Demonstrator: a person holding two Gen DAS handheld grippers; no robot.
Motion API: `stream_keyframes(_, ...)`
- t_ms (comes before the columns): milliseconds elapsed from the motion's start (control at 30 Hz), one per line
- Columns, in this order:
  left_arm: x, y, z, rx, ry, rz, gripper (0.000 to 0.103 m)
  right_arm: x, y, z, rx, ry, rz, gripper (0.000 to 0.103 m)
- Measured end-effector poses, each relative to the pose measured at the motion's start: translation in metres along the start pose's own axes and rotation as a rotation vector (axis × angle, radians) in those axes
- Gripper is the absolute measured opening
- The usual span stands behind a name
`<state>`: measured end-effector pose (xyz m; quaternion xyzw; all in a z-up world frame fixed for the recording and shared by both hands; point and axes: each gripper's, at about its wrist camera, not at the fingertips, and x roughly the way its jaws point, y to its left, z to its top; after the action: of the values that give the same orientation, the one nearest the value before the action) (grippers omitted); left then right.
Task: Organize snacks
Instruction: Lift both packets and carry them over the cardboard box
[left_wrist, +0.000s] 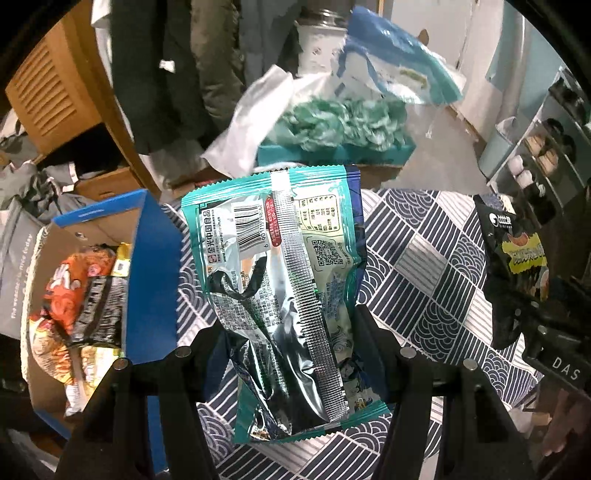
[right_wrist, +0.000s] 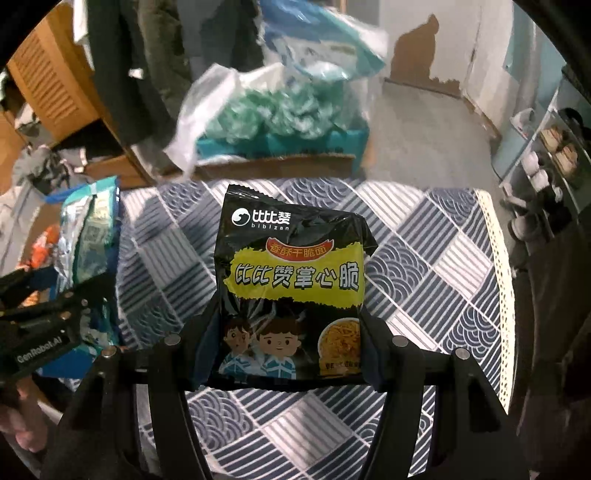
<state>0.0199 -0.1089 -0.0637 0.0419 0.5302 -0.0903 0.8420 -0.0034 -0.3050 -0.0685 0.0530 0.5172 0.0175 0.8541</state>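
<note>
My left gripper is shut on a teal and silver snack packet, back side up, held above the patterned tablecloth. My right gripper is shut on a black and yellow crispy-noodle packet, held upright over the cloth. The black packet also shows at the right of the left wrist view. The teal packet shows at the left of the right wrist view. A blue cardboard box stands left of the table and holds several snack packets.
Beyond the table's far edge a teal box with green filling and plastic bags sit on a cardboard carton. Dark coats hang at the back left. A shoe rack stands at the right. The table's right edge has a perforated trim.
</note>
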Motion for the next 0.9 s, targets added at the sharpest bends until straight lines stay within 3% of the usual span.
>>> stream_keyframes(467, -0.036, 0.075, -0.008, -0.089, -0.058, 0.042, 0.064, -0.021, 0.087, 0.016, -0.134, -0.051, 0.084, 0.064)
stream_keyframes(900, -0.055, 0.151, -0.028, -0.198, -0.089, 0.094, 0.064, -0.019, 0.185, 0.028, -0.262, -0.04, 0.162, 0.064)
